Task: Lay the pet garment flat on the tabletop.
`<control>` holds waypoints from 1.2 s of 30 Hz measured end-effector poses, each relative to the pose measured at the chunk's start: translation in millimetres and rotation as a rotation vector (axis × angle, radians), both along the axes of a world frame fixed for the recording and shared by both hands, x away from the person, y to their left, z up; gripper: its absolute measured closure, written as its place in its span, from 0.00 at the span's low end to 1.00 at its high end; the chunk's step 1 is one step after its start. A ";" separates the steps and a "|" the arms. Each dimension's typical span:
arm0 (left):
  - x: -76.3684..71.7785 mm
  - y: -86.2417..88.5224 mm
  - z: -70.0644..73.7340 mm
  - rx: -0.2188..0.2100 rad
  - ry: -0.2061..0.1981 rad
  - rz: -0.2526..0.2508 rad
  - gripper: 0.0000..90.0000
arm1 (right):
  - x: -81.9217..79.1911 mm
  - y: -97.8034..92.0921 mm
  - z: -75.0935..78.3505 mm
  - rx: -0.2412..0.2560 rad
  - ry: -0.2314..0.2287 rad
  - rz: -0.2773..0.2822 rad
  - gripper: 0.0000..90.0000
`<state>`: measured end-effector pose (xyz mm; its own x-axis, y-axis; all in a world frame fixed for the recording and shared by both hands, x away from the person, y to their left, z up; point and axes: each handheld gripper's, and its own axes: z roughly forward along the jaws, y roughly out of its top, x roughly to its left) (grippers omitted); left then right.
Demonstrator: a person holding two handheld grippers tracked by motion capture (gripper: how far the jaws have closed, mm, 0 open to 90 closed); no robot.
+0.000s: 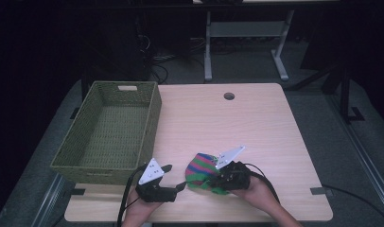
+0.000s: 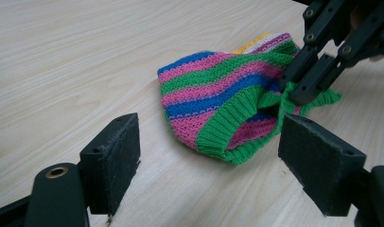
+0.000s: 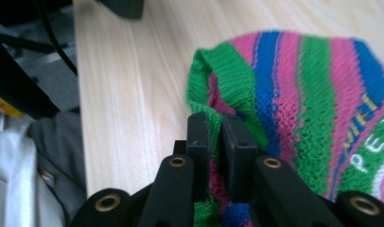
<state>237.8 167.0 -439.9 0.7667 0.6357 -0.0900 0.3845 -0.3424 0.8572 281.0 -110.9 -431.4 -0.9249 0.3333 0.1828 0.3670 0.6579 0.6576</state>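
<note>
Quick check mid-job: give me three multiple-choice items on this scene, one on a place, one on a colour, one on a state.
1. Where is the basket?
A. table's left side
B. table's right side
C. on the floor

2. What colour is the knit hat's ribbed cuff?
A. yellow
B. green
C. white

3. What is the right claw doing?
A. hanging open
B. shut on the cuff
C. resting in the basket

A: the basket sits left in the high view.
B: the cuff is green.
B: its jaws pinch the cuff, while the left claw is open.

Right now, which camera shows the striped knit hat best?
The left gripper view: the striped knit hat lies whole, green cuff open. The right gripper view crops it close; the high view shows it small, partly behind the right gripper.
</note>
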 end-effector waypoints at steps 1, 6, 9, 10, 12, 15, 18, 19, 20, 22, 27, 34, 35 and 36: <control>0.3 -0.3 0.3 -0.008 0.006 -0.003 0.24 | 0.5 -1.4 2.7 0.013 0.009 -0.003 0.91; 1.6 -3.7 3.4 -0.014 0.000 -0.027 0.25 | 1.6 -8.5 18.3 0.041 -0.001 -0.015 0.92; 3.0 -6.1 5.4 -0.021 -0.007 -0.034 0.25 | 3.2 -13.6 27.0 0.057 0.001 -0.018 0.92; 3.4 -7.1 6.3 -0.025 -0.011 -0.031 0.25 | 4.1 -15.4 29.3 0.057 -0.006 -0.018 0.92; 4.8 -8.4 8.1 -0.038 -0.018 -0.028 0.25 | 5.6 -19.9 34.2 0.079 -0.003 -0.023 0.92; 7.6 -9.5 10.7 -0.052 -0.019 -0.038 0.25 | 6.5 -25.0 39.9 0.094 -0.008 -0.033 0.92; 8.4 -10.8 12.5 -0.053 -0.026 -0.043 0.25 | 7.4 -30.9 46.8 0.118 -0.008 -0.041 0.92; 8.7 -11.3 13.1 -0.054 -0.031 -0.047 0.25 | 8.0 -32.7 49.1 0.121 -0.013 -0.044 0.92; 8.7 -12.2 13.7 -0.058 -0.034 -0.048 0.25 | 8.6 -34.4 51.7 0.125 -0.015 -0.047 0.92; 9.1 -13.0 14.2 -0.056 -0.035 -0.058 0.27 | 9.8 -37.6 56.7 0.138 -0.019 -0.051 0.92; 12.7 -18.7 12.9 -0.041 -0.037 -0.081 0.29 | 12.5 -43.4 66.2 0.159 -0.029 -0.054 0.92; 17.4 -30.7 9.6 -0.007 -0.048 -0.129 0.28 | 13.5 -51.6 74.6 0.189 -0.043 -0.062 0.92; 19.0 -32.5 8.0 -0.005 -0.048 -0.130 0.29 | 13.9 -53.0 75.7 0.193 -0.046 -0.062 0.92; 20.4 -34.0 6.7 0.001 -0.042 -0.129 0.29 | 14.1 -54.4 77.1 0.197 -0.046 -0.064 0.92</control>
<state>258.2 133.0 -433.2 0.8451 0.5318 -0.0552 0.3010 -0.3880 0.8711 295.1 -165.4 -354.3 -0.9118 0.3539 0.2084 0.3708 0.4910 0.7883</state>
